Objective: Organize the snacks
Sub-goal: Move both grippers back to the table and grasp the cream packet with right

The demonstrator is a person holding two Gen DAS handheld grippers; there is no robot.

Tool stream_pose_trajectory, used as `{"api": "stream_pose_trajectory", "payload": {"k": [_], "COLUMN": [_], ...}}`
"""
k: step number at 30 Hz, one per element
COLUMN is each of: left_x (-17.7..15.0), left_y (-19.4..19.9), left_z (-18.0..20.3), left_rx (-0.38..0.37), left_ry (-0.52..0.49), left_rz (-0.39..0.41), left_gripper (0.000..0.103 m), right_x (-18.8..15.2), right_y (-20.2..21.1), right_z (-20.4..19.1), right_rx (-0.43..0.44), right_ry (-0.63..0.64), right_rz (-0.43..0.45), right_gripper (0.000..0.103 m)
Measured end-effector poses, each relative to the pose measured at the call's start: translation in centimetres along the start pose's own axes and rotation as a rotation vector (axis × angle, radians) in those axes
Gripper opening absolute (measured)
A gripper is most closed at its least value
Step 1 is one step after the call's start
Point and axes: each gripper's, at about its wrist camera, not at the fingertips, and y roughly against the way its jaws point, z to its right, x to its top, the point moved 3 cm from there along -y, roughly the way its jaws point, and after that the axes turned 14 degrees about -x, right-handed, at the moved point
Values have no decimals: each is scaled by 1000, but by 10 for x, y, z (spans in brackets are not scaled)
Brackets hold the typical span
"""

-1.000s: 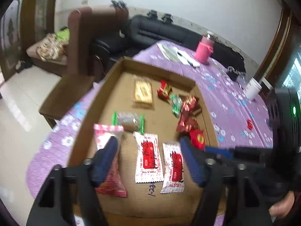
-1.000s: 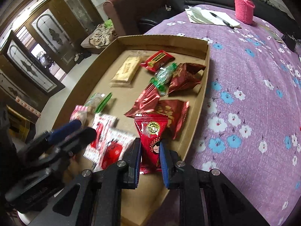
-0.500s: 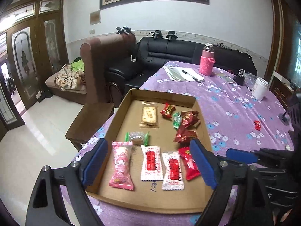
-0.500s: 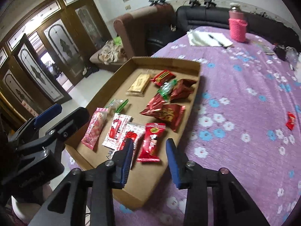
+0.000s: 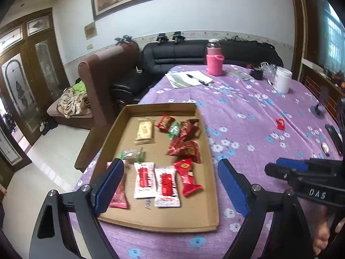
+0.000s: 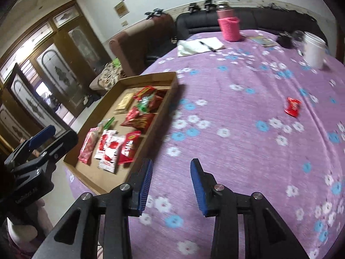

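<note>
**A:** Your right gripper (image 6: 170, 181) is spread wide and carries nothing; it hangs over bare purple tabletop (image 6: 237, 151), just beside the cardboard tray (image 6: 159, 116). Your left gripper (image 5: 170, 185) is likewise agape and empty, above the tray's near row.

**B:** So what's left to sort?

**A:** One stray red snack packet (image 6: 292, 106) lies alone on the cloth, well apart from the tray, at about one o'clock from your right gripper. In the left view it shows at two o'clock (image 5: 280, 123).

**B:** How will it behave when you pinch it?

**A:** My judgement: very light, a thin glossy wrapper, soft and crinkly, probably slick on the pads. It lies flat, so the gripper will likely have to come down on it steeply and close across the narrow width, near the middle where the contents give bulk. The crimped ends would flop and could slip free. Squeeze gently; the contents may crush.

**B:** And the ones already in the tray?

**A:** The pink packet (image 5: 118, 194), two white-and-red sachets (image 5: 144, 180) and a red packet (image 5: 186, 177) lie in a row at the near edge; the rest sit in a looser cluster toward twelve o'clock.
</note>
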Motion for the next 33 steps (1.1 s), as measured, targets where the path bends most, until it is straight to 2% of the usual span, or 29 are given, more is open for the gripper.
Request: {"api": "stream_pose_trajectory", "payload": {"k": [12, 20, 24, 28, 33], "left_x": [-3, -5, -7, -10, -13], "left_y": [-7, -15, -20, -24, -35], "left_z": [41, 58, 64, 74, 89], "left_rx": [-45, -82, -147, -229, -270], "left_ry": [-84, -115, -107, -103, -116], "left_rz": [-48, -70, -89, -95, -118], "left_gripper": [88, 88, 88, 88, 88], "right_x": [-13, -16, -18, -23, -31], "right_y": [15, 32, 46, 64, 69], "right_z": [60, 120, 160, 215, 265], "right_rx": [-19, -53, -98, -187, -249], "right_ry": [-114, -235, -304, -397, -503], "right_rz": [11, 38, 67, 87, 75], "right_gripper": [40, 40, 39, 39, 39]}}
